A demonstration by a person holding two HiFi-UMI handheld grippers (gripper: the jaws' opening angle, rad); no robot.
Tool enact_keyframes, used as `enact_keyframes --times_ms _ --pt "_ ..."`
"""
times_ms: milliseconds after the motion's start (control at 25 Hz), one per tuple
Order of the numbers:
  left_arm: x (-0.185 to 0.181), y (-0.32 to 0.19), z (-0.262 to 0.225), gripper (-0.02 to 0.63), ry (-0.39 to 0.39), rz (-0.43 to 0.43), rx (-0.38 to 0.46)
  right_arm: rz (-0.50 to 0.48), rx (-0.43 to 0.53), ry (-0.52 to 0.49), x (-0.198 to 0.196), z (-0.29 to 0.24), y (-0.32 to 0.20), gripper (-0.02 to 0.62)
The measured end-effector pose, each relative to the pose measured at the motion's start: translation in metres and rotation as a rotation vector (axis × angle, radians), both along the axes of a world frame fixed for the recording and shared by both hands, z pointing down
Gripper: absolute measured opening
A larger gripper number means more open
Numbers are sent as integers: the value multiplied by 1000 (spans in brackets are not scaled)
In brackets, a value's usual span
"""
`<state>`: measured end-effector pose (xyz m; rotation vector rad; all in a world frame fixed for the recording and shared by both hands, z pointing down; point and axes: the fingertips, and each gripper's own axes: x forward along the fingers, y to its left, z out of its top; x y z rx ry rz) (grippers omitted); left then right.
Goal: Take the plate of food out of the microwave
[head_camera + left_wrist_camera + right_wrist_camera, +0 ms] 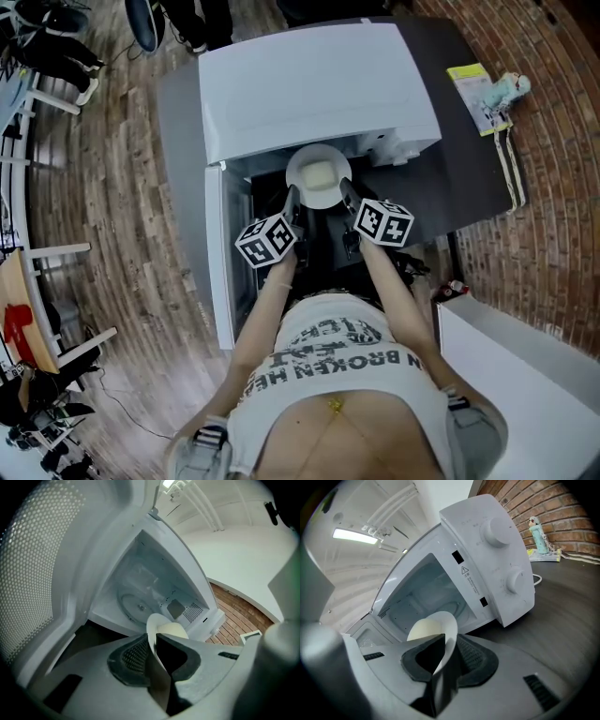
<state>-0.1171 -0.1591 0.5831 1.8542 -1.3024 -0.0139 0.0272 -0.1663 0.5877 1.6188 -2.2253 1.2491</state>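
A white plate (319,178) with a pale block of food (320,174) hangs just in front of the open white microwave (309,84). My left gripper (292,199) is shut on the plate's left rim (152,634). My right gripper (347,194) is shut on its right rim (447,637). The pale food (173,631) shows past the left jaws, and the same food (424,629) past the right jaws. The microwave cavity (140,592) stands bare, with its glass turntable (136,605) in place.
The microwave door (223,253) swings open to the left, beside my left arm. The microwave sits on a dark table (469,159) against a brick wall (562,187). A small bottle (504,92) and a yellow pad (472,80) lie at the far right.
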Motion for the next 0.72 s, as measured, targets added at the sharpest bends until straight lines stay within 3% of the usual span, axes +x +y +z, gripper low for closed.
enact_keyframes --times_ms 720 --pt "33 36 -16 60 -32 -132 7 -145 -8 -17 30 -13 16 75"
